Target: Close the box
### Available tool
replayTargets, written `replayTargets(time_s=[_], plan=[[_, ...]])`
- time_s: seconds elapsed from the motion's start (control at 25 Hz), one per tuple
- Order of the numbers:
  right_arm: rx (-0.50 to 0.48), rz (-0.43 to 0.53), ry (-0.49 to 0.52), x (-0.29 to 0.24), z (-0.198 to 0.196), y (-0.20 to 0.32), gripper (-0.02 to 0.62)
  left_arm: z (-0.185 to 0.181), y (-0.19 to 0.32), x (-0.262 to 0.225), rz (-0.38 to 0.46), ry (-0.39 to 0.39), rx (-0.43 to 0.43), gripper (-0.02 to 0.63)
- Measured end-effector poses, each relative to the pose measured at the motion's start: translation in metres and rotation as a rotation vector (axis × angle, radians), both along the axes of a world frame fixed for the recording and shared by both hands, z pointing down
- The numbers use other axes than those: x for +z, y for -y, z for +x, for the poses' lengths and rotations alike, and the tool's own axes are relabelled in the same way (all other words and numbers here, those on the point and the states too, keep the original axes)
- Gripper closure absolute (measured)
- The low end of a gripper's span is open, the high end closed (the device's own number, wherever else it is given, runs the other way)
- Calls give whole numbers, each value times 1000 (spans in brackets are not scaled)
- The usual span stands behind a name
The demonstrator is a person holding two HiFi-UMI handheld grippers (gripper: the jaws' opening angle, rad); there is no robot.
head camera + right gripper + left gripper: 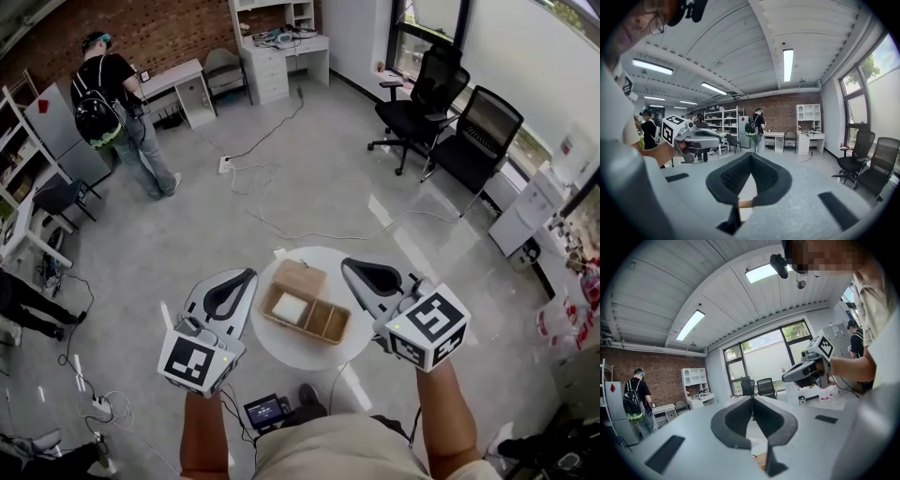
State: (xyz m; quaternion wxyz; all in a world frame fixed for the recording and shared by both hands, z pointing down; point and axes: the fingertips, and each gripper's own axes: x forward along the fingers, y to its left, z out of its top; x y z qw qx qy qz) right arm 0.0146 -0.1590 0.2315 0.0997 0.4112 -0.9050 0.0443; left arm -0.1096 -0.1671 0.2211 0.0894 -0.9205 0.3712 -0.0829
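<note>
Box (pixel 306 304) lies open on round table (pixel 281 352), between and just ahead of two clenched, empty grippers: left gripper (pixel 247 278), right gripper (pixel 349 268). Risk: closed tips could shove the box across the table instead of swinging its lid (pixel 300 277).

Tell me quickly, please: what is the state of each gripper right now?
Left white plastic gripper: closed, tips together, holding nothing.
Right white plastic gripper: closed, tips together, holding nothing.
</note>
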Motion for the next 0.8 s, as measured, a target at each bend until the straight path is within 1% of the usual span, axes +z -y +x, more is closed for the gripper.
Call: replayTargets(time_s=[0.16,0.4,0.64,0.8], plan=[[23,-22,8,12,-10,25,601,-17,23,16,-14,-2,21,594],[28,-80,43,40,-14,59,601,-29,54,34,-46,3,-9,594],[4,-174,91,88,-11,100,601,-34,85,69,-107,19,-54,592],[-23,-248,125,133,-12,128,600,-39,101,98,-155,22,-89,592]])
